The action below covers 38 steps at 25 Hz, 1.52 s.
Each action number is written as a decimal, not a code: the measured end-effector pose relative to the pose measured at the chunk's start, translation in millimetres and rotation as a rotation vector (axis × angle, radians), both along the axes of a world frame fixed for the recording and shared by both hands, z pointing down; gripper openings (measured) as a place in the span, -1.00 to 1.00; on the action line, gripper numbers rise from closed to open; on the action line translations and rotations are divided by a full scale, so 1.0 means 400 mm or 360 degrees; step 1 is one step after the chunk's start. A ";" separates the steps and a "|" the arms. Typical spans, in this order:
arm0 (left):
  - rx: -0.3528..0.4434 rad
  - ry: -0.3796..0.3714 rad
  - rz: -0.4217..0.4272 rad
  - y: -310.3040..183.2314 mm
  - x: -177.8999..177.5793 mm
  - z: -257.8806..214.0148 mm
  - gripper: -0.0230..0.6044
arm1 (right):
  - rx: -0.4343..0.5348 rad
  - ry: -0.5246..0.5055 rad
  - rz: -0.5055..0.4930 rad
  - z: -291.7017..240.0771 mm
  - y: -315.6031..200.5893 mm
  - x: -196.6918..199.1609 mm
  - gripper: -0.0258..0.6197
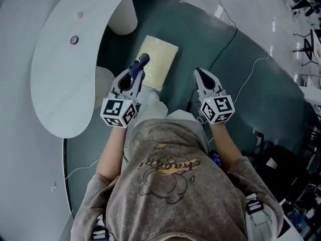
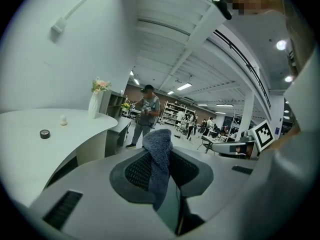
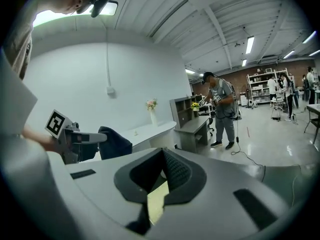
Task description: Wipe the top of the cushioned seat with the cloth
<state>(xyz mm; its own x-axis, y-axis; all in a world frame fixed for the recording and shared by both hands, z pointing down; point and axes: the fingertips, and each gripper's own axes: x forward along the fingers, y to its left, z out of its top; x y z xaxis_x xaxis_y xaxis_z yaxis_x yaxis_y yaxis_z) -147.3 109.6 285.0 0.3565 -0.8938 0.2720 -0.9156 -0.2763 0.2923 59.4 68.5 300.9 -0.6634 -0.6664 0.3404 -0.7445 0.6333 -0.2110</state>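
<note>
The cushioned seat (image 1: 157,59) is a pale yellow rectangle low on the teal carpet, straight ahead of me. My left gripper (image 1: 136,74) hovers over its near left edge, shut on a dark blue cloth (image 1: 142,61) that sticks up from the jaws. In the left gripper view the cloth (image 2: 159,156) hangs bunched between the pads. My right gripper (image 1: 200,74) is held to the right of the seat with its jaws together and nothing in them. A sliver of the yellow seat (image 3: 157,203) shows below the jaws in the right gripper view.
A curved white table (image 1: 55,74) fills the left side, with a small round item (image 1: 74,39) on it and a white pedestal (image 1: 123,18) at the back. A black cable (image 1: 226,38) runs over the carpet right of the seat. A person (image 3: 220,109) stands farther off.
</note>
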 end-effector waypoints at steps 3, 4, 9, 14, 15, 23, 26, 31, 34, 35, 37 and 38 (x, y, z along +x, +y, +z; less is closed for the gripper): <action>-0.0024 0.0011 0.0040 -0.058 -0.024 0.027 -0.63 | -0.0025 0.0004 0.0042 0.020 -0.039 -0.018 -0.91; -0.0034 0.0016 0.0051 -0.080 -0.031 0.038 -0.64 | -0.0030 0.0002 0.0055 0.028 -0.056 -0.023 -0.91; -0.0079 0.0034 0.0075 -0.184 -0.024 0.095 -0.63 | -0.0031 0.0010 0.0097 0.071 -0.139 -0.004 -0.91; -0.0088 0.0035 0.0031 -0.264 -0.033 0.146 -0.64 | -0.0051 0.0020 0.0097 0.130 -0.207 0.010 -0.91; -0.0095 0.0037 0.0023 -0.278 -0.038 0.157 -0.63 | -0.0057 0.0019 0.0100 0.141 -0.221 0.011 -0.91; -0.0164 0.0042 -0.0034 -0.393 -0.071 0.291 -0.64 | -0.0092 0.0019 0.0080 0.248 -0.341 -0.002 -0.91; -0.0199 0.0034 -0.0032 -0.427 -0.079 0.353 -0.63 | -0.0115 0.0017 0.0072 0.295 -0.377 -0.006 -0.91; -0.0259 0.0019 -0.0043 -0.472 -0.098 0.456 -0.63 | -0.0150 0.0034 0.0043 0.371 -0.420 -0.012 -0.91; -0.0297 0.0001 -0.0050 -0.502 -0.115 0.536 -0.64 | -0.0169 0.0040 0.0031 0.418 -0.443 -0.021 -0.91; -0.0309 -0.0002 -0.0057 -0.511 -0.123 0.565 -0.63 | -0.0175 0.0042 0.0028 0.435 -0.449 -0.024 -0.91; -0.0337 -0.0009 -0.0076 -0.530 -0.142 0.627 -0.63 | -0.0186 0.0046 0.0019 0.469 -0.460 -0.030 -0.91; -0.0352 -0.0013 -0.0086 -0.539 -0.152 0.660 -0.63 | -0.0193 0.0048 0.0015 0.487 -0.464 -0.033 -0.91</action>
<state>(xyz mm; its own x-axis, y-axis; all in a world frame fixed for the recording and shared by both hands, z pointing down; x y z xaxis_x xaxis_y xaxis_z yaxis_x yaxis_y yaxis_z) -208.0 -106.0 548.8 0.3068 -0.8297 0.4662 -0.9299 -0.1570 0.3326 46.2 -117.1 495.6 -0.6455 -0.6253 0.4385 -0.7575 0.5975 -0.2631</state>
